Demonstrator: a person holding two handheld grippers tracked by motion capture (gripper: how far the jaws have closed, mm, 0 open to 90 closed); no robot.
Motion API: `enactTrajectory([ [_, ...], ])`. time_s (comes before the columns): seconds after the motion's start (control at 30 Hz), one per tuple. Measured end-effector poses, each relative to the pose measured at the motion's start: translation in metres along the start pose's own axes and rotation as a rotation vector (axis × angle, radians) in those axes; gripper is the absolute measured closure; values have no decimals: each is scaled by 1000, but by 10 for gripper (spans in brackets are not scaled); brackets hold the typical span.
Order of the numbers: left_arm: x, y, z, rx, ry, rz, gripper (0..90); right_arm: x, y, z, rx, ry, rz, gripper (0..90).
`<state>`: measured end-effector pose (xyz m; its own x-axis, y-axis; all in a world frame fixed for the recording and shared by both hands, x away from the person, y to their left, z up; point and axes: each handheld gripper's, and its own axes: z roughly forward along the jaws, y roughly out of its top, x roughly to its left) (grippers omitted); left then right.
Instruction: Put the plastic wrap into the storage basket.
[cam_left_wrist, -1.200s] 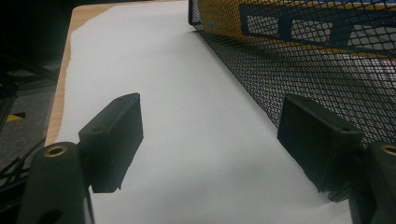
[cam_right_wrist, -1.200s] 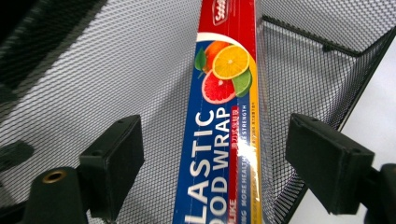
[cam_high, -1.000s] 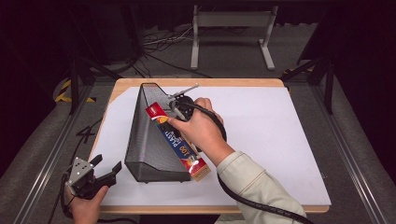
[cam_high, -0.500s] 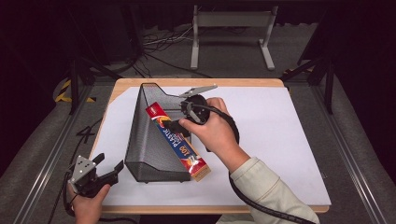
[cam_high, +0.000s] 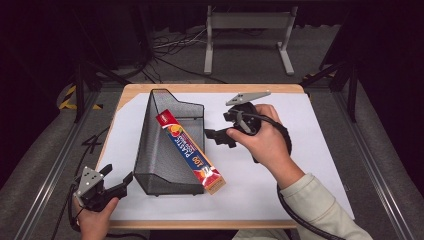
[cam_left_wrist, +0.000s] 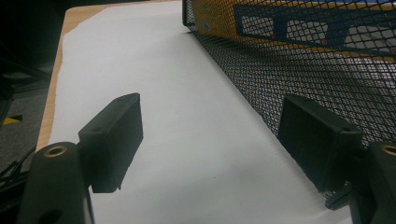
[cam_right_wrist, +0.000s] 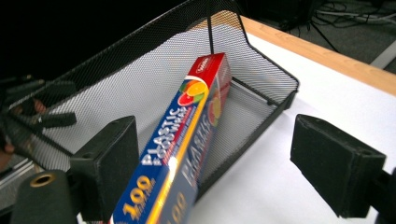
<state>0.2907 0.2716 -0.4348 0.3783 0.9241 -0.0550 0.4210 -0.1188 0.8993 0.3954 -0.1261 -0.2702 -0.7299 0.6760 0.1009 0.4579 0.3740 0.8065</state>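
Table (cam_high: 320, 165), white-covered: unchanged since the earlier frames. Black mesh tray (cam_high: 165, 150): same place, to the left of the right gripper (cam_high: 216, 137) and just ahead and right of the left gripper (cam_high: 116, 180). Plastic-wrap box (cam_high: 190, 152): lying slantwise in the tray as before, one end over the near rim; in the right gripper view it (cam_right_wrist: 187, 140) passes just beside the left jaw, untouched. Right gripper: has drawn back off the box toward the open table; jaws wide apart, holding nothing. Left gripper (cam_left_wrist: 210, 154): at the near-left table corner, little changed; jaws wide apart, holding nothing, one beside the tray's mesh wall (cam_left_wrist: 299, 65).
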Motion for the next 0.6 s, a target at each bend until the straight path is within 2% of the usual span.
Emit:
enactTrajectory([
  [0.1,0,0,0,1,2,-1,233,-6,-4,-10,-8,-10,-16,160],
  [0.13,0,0,0,1,5,-1,233,-13,-8,-21,-12,-28,-29,160],
  [0.17,0,0,0,1,5,-1,233,-13,-8,-21,-12,-28,-29,160],
  [0.4,-1,0,1,6,2,6,233,-38,-24,-51,-29,-68,-12,159],
  [0.6,-1,1,1,0,7,7,233,-51,-37,-64,-39,-78,-54,159],
])
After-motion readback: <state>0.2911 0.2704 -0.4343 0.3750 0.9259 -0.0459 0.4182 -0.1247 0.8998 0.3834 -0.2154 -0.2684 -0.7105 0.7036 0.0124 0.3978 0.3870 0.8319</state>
